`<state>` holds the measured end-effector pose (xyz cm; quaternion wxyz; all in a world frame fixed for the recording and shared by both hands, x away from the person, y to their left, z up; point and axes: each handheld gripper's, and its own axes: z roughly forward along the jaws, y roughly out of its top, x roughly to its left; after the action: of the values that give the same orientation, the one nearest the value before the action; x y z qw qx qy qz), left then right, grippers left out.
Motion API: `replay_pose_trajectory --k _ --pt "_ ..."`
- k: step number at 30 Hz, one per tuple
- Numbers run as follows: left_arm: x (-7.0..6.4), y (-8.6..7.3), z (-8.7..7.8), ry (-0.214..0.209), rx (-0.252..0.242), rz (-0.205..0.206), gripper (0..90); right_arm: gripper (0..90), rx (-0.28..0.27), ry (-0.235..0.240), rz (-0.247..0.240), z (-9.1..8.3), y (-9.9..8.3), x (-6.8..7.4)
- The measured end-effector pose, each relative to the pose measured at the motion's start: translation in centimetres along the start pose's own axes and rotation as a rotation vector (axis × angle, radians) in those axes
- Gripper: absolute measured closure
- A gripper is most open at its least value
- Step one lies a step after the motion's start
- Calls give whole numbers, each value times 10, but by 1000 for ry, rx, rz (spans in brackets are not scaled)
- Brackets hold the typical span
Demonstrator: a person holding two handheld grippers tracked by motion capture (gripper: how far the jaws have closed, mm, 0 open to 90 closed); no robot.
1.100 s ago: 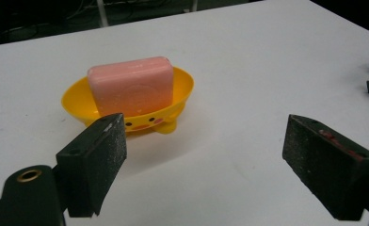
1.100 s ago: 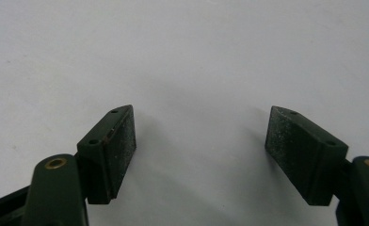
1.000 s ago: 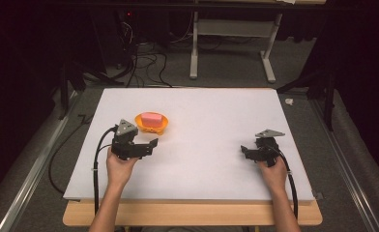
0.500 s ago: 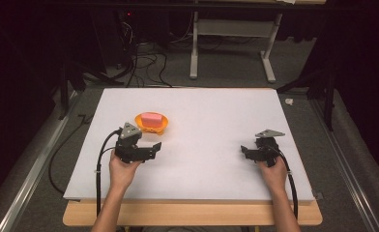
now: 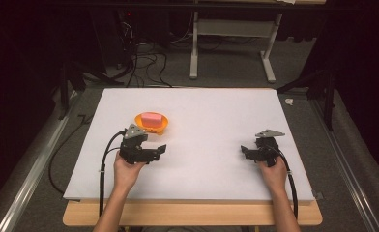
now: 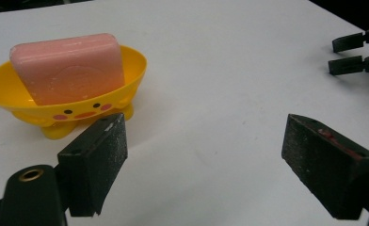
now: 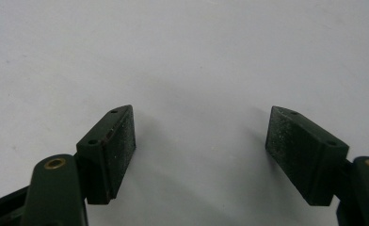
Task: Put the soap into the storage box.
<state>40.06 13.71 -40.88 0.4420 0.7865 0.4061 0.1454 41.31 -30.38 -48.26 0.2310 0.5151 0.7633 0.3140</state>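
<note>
Centrally, a white board (image 5: 202, 116) is covering the wooden table (image 5: 192, 215). The left gripper (image 5: 154, 151) is hovering just beside a yellow soap dish (image 5: 164, 126), jaws spread wide and holding nothing. A pink soap bar (image 6: 69, 66) is lying tilted in that dish, which is sitting left of the board's middle, well clear of every edge. The right gripper (image 5: 246, 151) is resting low near the board's right side, jaws likewise parted and empty; whether it is touching the surface is hard to tell. Bare board is lying open between both grippers. Beyond the far edge, cables (image 5: 144, 67) and a metal stand (image 5: 231, 43) are occupying the floor.
</note>
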Motion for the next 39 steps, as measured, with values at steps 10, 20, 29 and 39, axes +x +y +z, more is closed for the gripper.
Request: replay_pose_trajectory --k 10,20,29,39 --pt "-4 -3 6 -24 13 10 157 253 0 0 -1 0 0 0" --pt "-13 -7 21 -46 37 26 156 253 -1 1 0 0 0 0" --pt "-14 -10 27 -48 39 14 157 252 0 0 0 0 0 0" --pt "-17 -15 34 3 55 43 158 252 0 1 0 0 0 0"
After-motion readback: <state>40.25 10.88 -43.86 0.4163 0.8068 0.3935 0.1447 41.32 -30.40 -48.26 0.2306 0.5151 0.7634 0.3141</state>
